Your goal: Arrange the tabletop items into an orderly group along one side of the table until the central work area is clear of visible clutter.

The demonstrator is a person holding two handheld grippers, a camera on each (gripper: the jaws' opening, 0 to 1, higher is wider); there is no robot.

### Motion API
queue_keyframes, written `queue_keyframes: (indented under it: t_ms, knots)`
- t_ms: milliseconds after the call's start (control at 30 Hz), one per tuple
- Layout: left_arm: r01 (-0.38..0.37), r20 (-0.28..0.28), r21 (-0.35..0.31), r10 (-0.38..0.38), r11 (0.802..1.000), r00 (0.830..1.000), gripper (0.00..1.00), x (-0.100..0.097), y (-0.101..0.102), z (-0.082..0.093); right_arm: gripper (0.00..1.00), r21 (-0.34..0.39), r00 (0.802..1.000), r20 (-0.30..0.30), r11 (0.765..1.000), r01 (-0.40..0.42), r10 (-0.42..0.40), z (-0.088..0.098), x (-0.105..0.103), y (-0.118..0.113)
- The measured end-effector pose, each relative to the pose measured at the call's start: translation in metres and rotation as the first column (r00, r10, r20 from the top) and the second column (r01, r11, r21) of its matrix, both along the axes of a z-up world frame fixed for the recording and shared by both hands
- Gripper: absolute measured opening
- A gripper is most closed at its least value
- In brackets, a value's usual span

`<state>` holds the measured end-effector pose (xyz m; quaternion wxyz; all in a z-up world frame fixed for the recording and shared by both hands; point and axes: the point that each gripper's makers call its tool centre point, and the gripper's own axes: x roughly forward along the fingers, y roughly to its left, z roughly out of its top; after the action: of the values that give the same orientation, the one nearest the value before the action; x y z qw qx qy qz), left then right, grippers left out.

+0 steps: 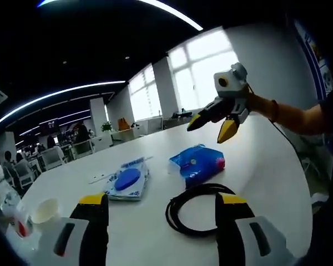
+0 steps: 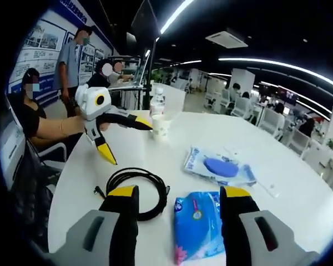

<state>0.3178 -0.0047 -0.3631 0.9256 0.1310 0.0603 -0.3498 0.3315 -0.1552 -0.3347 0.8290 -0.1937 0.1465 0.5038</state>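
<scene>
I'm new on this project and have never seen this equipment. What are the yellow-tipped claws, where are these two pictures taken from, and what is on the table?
A person holds a two-jaw gripper in each hand, and each carries a fisheye camera looking along its own jaws. In the left gripper view, the left gripper rises from the bottom and the right gripper hovers across the table, a hand behind it. The right gripper view is the reverse: its own right gripper below, the left gripper opposite. Both are open and hold nothing.

On the white table lie a coiled black cable, a blue tissue pack, a flat packet with a blue disc, a paper cup and a water bottle.
</scene>
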Motion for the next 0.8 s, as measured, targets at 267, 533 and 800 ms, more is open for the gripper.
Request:
queue_keyframes:
  t_ms: [267, 533, 800]
  knots:
    - [0.002, 0.003, 0.011, -0.002, 1.0, 1.0, 0.77, 0.0, 0.0, -0.001, 0.56, -0.016, 1.0, 0.009, 1.0, 0.01, -0.01, 0.003, 0.006, -0.004]
    - [-0.012, -0.012, 0.03, 0.012, 0.999, 1.0, 0.74, 0.002, 0.002, -0.006, 0.55, -0.028, 0.999, 0.004, 0.999, 0.037, -0.037, 0.003, 0.016, -0.008]
    - [-0.02, 0.008, 0.055, 0.02, 0.998, 1.0, 0.73, 0.003, 0.005, -0.007, 0.54, -0.045, 0.998, 0.037, 0.998, 0.043, -0.041, 0.009, 0.022, -0.01]
